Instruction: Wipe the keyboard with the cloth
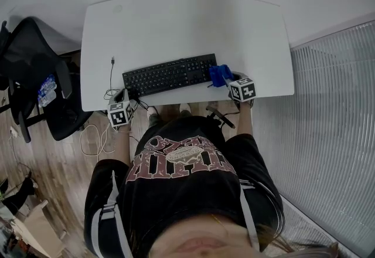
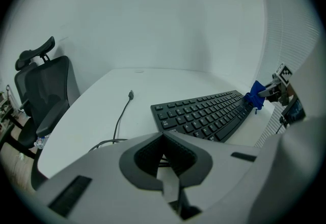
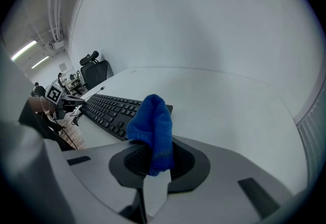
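- My right gripper point(image 3: 153, 163) is clamped on the blue cloth point(image 3: 152, 123), which sits at the right end of the keyboard point(image 1: 170, 74), near the front edge of the desk point(image 1: 176, 22).
- My left gripper point(image 2: 164, 161) is pinched together with nothing in it, at the desk's front-left edge.
- I judge the wipe is at its start; next I'd drag the cloth leftward across the keys.

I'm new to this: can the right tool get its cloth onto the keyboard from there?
Probably yes: the right tool holds the cloth beside the keyboard's right end, nothing between them.

Black shirt point(image 1: 193, 198), maroon print point(image 1: 181, 158); left tool point(image 2: 163, 140), right tool point(image 3: 152, 159) grey.
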{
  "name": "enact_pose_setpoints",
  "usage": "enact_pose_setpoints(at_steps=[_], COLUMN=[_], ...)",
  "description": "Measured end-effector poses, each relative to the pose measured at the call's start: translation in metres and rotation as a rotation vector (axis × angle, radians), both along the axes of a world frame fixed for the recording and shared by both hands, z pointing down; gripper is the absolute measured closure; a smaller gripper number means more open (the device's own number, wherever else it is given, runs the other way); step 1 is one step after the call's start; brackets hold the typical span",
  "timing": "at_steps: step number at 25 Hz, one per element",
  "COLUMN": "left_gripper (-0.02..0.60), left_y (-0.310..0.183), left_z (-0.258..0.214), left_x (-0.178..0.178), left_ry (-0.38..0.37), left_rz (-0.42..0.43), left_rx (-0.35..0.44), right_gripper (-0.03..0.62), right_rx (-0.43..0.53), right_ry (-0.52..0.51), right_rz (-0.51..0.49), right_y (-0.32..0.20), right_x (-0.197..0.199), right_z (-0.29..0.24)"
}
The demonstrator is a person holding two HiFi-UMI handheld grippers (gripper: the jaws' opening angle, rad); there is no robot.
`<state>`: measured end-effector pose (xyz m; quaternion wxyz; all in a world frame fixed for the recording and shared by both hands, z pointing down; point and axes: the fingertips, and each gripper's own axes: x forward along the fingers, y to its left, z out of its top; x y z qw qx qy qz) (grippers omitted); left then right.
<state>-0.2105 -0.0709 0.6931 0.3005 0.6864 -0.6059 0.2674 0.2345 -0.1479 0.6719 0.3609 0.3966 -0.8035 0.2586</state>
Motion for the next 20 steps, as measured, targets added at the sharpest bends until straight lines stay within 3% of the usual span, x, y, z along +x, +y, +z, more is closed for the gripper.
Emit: enact_pose_setpoints(at_steps=[7,11,16,20], left_gripper=[0.546,0.546,0.546,0.546], left_y=[0.001,0.000,0.000,-0.007], left_z=[0.000,-0.001,-0.006,-0.022], left_x=[0.000,0.000,0.004,0.018], left_ry=[0.004,0.002,-0.020,-0.020], left_rz=[-0.004,0.001,0.021,0.041], left_rx=[0.004,0.011,0.012,0.066], right_gripper=[0.539,0.539,0.539,0.539], right_rx=[0.017,0.037,0.096,0.140], right_ry=[0.025,-0.012,-0.061,-0.124], right_rz=[0.024,0.038,0.005,-0.019], right_y=[-0.003,-0.004,-0.007,-0.009], right_x=[0.002,-0.003,-0.027,-0.055], right_z=[-0.001,-0.017,-0.046,-0.064])
